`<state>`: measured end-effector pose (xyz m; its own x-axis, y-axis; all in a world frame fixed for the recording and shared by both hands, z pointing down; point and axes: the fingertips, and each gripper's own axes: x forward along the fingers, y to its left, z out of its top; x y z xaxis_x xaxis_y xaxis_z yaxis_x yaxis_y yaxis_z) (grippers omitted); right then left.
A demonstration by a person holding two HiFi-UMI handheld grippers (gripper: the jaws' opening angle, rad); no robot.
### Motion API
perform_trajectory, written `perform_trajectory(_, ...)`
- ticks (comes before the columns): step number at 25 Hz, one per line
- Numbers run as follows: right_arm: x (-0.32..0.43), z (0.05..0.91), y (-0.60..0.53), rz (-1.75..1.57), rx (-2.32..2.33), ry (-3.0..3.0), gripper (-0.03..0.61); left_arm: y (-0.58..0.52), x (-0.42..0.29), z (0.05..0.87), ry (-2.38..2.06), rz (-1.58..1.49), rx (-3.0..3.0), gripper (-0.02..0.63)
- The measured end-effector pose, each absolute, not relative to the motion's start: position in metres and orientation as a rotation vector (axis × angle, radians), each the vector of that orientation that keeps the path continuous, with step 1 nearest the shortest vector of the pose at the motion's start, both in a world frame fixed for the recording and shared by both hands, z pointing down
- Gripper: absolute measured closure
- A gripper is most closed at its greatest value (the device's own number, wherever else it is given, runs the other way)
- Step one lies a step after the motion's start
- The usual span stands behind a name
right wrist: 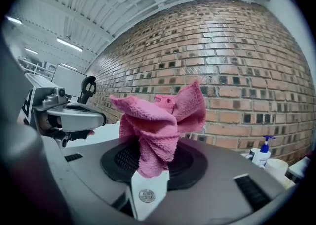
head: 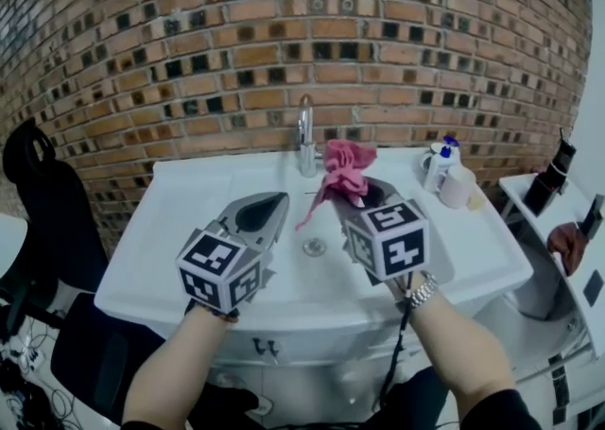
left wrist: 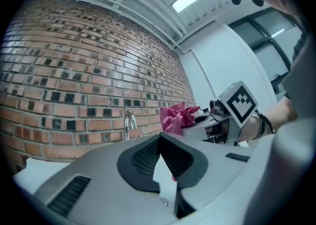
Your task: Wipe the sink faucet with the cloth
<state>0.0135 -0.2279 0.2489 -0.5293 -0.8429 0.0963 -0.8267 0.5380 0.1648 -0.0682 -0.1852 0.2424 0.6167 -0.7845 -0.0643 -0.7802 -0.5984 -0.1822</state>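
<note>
Brick wall (head: 284, 41) behind white sink (head: 180, 267); soap bottle (head: 438, 168) and cup (head: 458, 188) right of faucet (head: 305, 135). Right gripper (head: 362, 194) clenched on pink cloth (head: 344, 168) near faucet; left gripper (head: 277, 203) clenched, empty.

- The cloth (right wrist: 158, 120): pink terry, crumpled into a bunch. It is clamped between the right tongs (right wrist: 150, 169), with its bulk standing above the tips and one corner hanging below them.
- The faucet (head: 306, 135): chrome, upright, with a curved spout, at the rear of the white sink (head: 180, 258). It stands ahead of both tongs, between the left tongs (head: 272, 209) and the cloth, with a gap to the cloth.
</note>
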Motion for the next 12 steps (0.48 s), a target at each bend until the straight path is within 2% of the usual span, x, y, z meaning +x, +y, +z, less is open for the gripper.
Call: perform_trajectory(12, 0.013, 0.239, -0.114, -0.201, 1.422, -2.655, 0.445, -0.082, -0.060, 0.230, 1.284, -0.008, -2.614, 0.609)
